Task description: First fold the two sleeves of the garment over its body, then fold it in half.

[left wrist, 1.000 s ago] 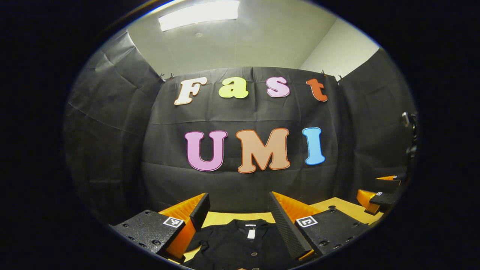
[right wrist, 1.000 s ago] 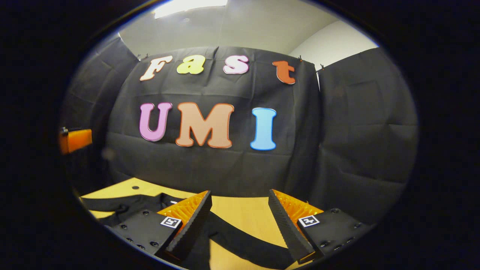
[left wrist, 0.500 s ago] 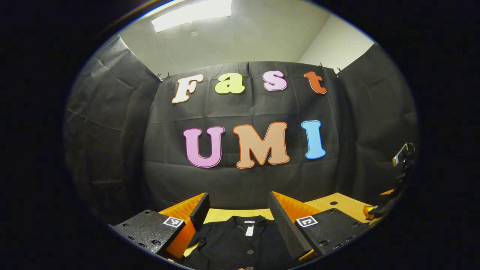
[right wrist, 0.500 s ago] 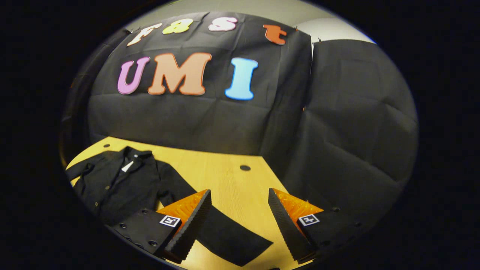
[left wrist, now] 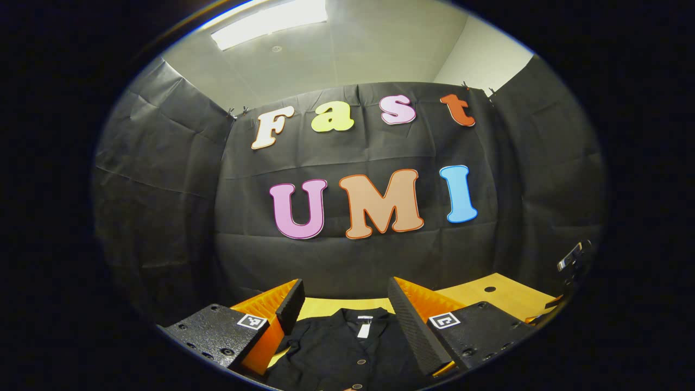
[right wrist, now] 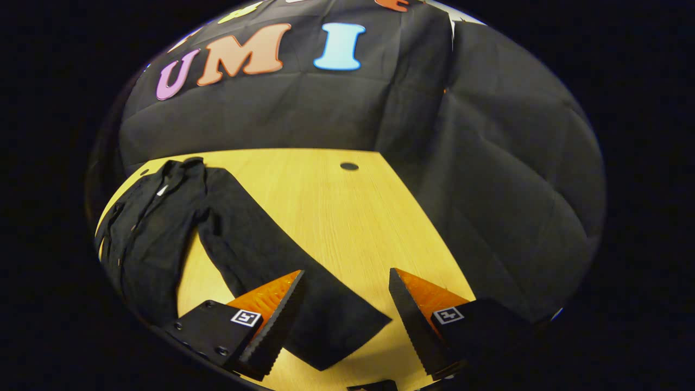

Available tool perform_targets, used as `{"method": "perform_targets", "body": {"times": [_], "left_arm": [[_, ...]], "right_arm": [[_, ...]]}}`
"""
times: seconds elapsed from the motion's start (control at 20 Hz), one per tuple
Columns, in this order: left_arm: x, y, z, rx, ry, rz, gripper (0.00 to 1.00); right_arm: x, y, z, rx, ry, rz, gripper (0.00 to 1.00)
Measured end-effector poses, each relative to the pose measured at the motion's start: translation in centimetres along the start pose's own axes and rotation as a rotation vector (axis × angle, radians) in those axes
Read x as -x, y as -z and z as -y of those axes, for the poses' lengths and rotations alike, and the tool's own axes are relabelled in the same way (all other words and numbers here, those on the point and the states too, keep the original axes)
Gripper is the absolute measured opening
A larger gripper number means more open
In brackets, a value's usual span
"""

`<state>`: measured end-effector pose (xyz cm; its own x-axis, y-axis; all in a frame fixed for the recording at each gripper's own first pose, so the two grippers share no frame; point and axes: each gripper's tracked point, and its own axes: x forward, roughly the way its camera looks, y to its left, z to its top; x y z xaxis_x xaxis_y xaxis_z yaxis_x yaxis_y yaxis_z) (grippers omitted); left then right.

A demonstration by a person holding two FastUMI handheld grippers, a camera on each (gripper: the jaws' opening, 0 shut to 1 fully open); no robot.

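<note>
a black shirt (right wrist: 157, 228) lies flat on a wooden table (right wrist: 336, 217), one sleeve (right wrist: 282, 271) stretched out. the right gripper (right wrist: 343, 320) hangs above the cuff, jaws apart. the left gripper (left wrist: 342, 320) hangs over the collar (left wrist: 361, 317), jaws apart too.

- In the left gripper view the shirt (left wrist: 347, 353) is cut off at the bottom edge, and the left gripper's (left wrist: 345, 317) fingers cover its shoulders and sleeves.
- At that view's far right edge a small dark device (left wrist: 570, 258) is too small and dim to identify.
- In the right gripper view the shirt's left side runs into the dark rim.
- The right gripper's (right wrist: 345, 320) left finger hides part of the sleeve (right wrist: 282, 266) near its cuff.
- The counter (right wrist: 336, 212) is cut off below.
</note>
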<state>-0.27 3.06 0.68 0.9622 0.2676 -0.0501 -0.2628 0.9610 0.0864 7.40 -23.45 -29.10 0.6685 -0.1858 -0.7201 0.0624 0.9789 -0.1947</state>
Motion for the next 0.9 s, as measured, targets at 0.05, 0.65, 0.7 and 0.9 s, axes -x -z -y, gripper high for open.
{"method": "perform_targets", "body": {"times": [0.05, 0.65, 0.7, 0.9], "left_arm": [[0.0, 0.2, 0.2, -0.004, -0.003, -0.001, 0.92], [-0.2, 1.0, 3.6, -0.009, -0.001, -0.018, 0.93], [-0.3, 1.0, 3.4, -0.013, -0.002, -0.021, 0.93], [-0.7, 1.4, 1.9, -0.014, -0.004, -0.011, 0.94]], "right_arm": [[-0.6, 1.2, 0.4, -0.003, 0.002, -0.036, 0.99], [-2.8, 3.9, -1.8, -0.004, -0.187, -0.187, 0.7], [-2.9, 3.8, -2.4, 0.016, -0.197, -0.172, 0.5], [-3.0, 3.5, -2.1, 0.092, -0.132, -0.125, 0.04]]}}
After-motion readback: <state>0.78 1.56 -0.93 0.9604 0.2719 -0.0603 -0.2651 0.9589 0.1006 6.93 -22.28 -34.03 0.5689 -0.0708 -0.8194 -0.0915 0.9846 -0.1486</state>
